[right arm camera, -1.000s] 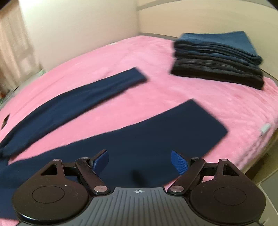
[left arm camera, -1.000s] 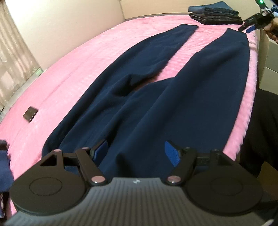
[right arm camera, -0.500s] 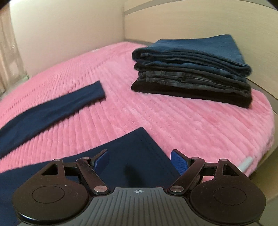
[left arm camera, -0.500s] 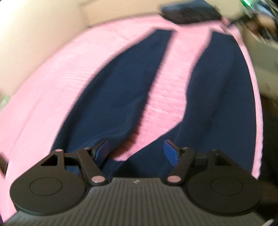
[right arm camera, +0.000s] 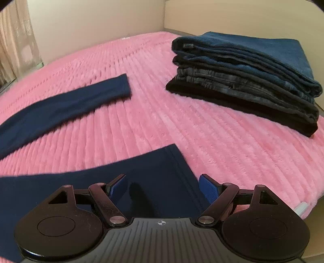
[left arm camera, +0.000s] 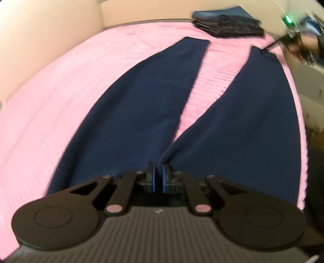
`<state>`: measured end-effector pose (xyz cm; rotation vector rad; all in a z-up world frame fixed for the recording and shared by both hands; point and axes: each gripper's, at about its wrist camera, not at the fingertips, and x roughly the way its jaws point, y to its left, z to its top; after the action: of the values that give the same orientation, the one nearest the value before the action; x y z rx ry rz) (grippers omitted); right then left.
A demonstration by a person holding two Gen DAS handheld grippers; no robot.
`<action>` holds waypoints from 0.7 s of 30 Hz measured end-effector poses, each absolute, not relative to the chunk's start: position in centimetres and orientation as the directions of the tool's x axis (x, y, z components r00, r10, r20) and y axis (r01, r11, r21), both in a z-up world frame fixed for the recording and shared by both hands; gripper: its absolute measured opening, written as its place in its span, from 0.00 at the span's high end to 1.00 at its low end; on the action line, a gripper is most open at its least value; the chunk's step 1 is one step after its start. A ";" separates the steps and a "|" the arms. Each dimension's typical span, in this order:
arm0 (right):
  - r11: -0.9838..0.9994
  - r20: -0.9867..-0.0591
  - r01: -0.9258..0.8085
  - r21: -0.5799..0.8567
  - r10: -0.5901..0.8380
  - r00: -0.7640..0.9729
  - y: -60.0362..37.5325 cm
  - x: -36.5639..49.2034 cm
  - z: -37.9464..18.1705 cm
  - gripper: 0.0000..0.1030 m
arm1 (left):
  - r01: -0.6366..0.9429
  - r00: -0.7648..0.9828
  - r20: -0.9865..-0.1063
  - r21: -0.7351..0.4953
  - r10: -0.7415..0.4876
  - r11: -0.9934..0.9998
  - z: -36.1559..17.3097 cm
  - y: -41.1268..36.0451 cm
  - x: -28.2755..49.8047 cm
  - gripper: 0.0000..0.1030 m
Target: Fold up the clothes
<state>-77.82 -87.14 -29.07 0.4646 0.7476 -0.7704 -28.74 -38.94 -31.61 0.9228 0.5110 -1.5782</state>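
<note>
Dark navy trousers point(left arm camera: 141, 105) lie spread flat on a pink ribbed bedcover point(left arm camera: 50, 101), legs apart and pointing away. My left gripper point(left arm camera: 158, 178) is shut on the trousers at the waist or crotch end, with cloth pinched between its blue pads. In the right wrist view my right gripper point(right arm camera: 164, 189) is open and empty, low over the hem of the near trouser leg point(right arm camera: 154, 168). The other leg's hem point(right arm camera: 113, 89) lies further left. The right gripper also shows far off in the left wrist view point(left arm camera: 291, 38), at the near leg's hem.
A stack of folded dark clothes point(right arm camera: 247, 74) sits on the bed near the headboard point(right arm camera: 243, 18), right of the trouser hems; it also shows in the left wrist view point(left arm camera: 226, 26). The bed's edge runs close along my right side point(right arm camera: 301, 208). A wall point(right arm camera: 91, 26) stands behind.
My left gripper has closed from open onto the trousers' near end. My right gripper has moved toward the hem of the near leg and stays open.
</note>
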 end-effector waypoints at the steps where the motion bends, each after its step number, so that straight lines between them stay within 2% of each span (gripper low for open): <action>1: 0.637 -0.749 0.763 0.113 -0.449 0.486 -87.1 -77.9 -29.2 0.21 | 0.954 -0.002 -0.798 0.178 -0.602 -0.240 -32.1 -38.8 -29.2 0.95; 7: 0.627 -0.752 0.769 0.121 -0.448 0.484 -87.1 -78.2 -29.4 0.21 | 0.953 0.039 -0.803 0.209 -0.594 -0.220 -33.4 -39.6 -29.9 0.91; 11: 0.624 -0.766 0.778 0.075 -0.464 0.446 -87.2 -78.1 -29.8 0.22 | 0.966 0.053 -0.787 0.197 -0.615 -0.168 -33.1 -39.7 -29.1 0.78; 13: 0.620 -0.773 0.784 0.032 -0.482 0.412 -87.4 -78.1 -30.1 0.27 | 0.972 0.050 -0.776 0.183 -0.629 -0.149 -32.6 -39.4 -28.8 0.74; 16: 0.532 -0.751 0.847 -0.018 -0.566 0.340 -87.9 -78.8 -29.8 0.27 | 0.985 0.033 -0.759 0.134 -0.650 -0.107 -31.5 -38.1 -28.2 0.65; 18: 0.496 -0.725 0.868 0.005 -0.596 0.345 -87.3 -79.2 -28.8 0.27 | 0.988 0.057 -0.758 0.134 -0.650 -0.070 -31.1 -37.0 -28.1 0.64; 21: 0.545 -0.687 0.838 0.023 -0.600 0.409 -84.6 -78.6 -27.3 0.26 | 0.988 0.115 -0.755 0.153 -0.645 -0.003 -30.7 -34.5 -27.8 0.62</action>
<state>-78.55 -84.63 -27.30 0.3959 0.6822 -0.9360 -27.76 -34.54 -30.68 0.7839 0.5599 -1.3966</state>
